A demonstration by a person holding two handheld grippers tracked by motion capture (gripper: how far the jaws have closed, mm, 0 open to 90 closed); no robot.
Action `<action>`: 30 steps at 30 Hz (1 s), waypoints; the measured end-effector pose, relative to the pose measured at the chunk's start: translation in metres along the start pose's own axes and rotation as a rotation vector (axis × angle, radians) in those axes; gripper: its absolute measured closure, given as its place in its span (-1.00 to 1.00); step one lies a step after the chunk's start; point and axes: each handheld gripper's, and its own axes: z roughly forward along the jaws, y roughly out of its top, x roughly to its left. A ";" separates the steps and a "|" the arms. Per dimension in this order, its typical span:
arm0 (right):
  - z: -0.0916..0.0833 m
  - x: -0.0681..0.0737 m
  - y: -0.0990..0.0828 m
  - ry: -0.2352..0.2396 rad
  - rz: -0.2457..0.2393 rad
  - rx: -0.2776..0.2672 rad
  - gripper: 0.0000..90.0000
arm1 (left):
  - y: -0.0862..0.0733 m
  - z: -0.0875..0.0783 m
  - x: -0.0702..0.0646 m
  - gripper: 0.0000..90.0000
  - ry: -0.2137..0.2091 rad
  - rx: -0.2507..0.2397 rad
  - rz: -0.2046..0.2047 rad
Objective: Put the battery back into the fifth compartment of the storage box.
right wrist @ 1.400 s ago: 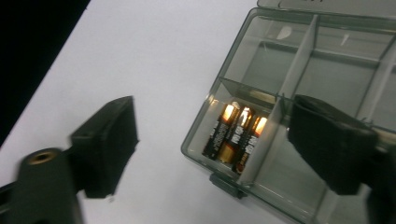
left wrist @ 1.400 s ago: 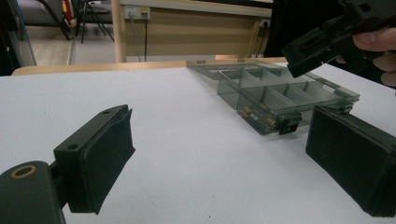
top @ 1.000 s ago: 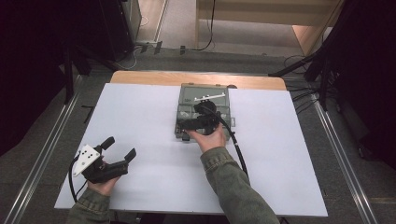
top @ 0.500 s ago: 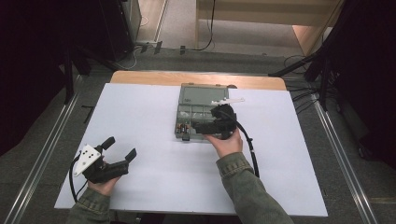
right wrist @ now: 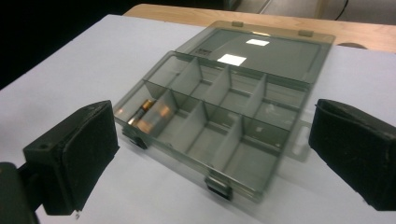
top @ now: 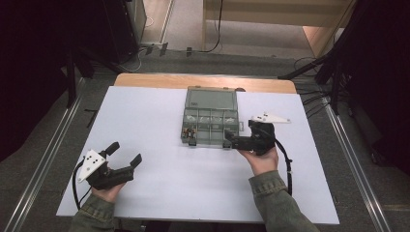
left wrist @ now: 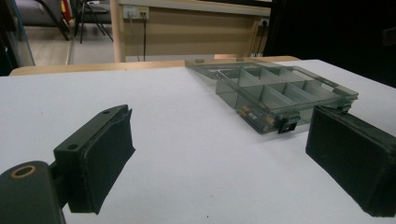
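Both forearms are covered by olive-green sleeves point(top: 283, 208) with ribbed cuffs; the left gripper point(top: 124, 155) and right gripper point(top: 231, 140) are built in black; each is topped by a pale grey three-cornered plate point(top: 92, 162) bearing small dark marks; a black cable point(top: 288, 166) is trailed from each; the jaws are faced with thick black pads point(left wrist: 112, 154); a brass-ringed hole point(left wrist: 23, 171) is set in the left body

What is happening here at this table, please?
A person holds a gripper in each hand. The right gripper is open beside the near right corner of an open organizer box with batteries in one near compartment. The left gripper is open, apart from the box, over the table.
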 end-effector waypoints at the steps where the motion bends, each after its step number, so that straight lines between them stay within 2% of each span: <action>1: -0.003 -0.002 -0.003 -0.007 -0.004 -0.003 -0.96 | 0.000 0.000 0.000 -0.83 0.000 0.000 -0.001; 4: -0.011 -0.011 -0.012 -0.012 -0.012 -0.017 -0.97 | 0.000 0.001 0.000 -0.83 0.004 0.001 -0.001; 10: -0.025 -0.027 -0.027 0.018 -0.010 -0.039 -1.00 | -0.001 0.002 0.001 -0.83 0.011 0.009 -0.004; 15: -0.036 -0.043 -0.044 0.018 -0.036 -0.095 -1.00 | -0.001 0.003 0.002 -0.83 0.020 0.010 -0.010; 22: -0.056 -0.067 -0.068 0.025 -0.003 -0.181 -1.00 | -0.001 0.004 0.003 -0.83 0.026 0.013 -0.011; 30: -0.071 -0.077 -0.090 0.008 -0.024 -0.212 -0.99 | -0.001 0.004 0.003 -0.83 0.026 0.014 -0.012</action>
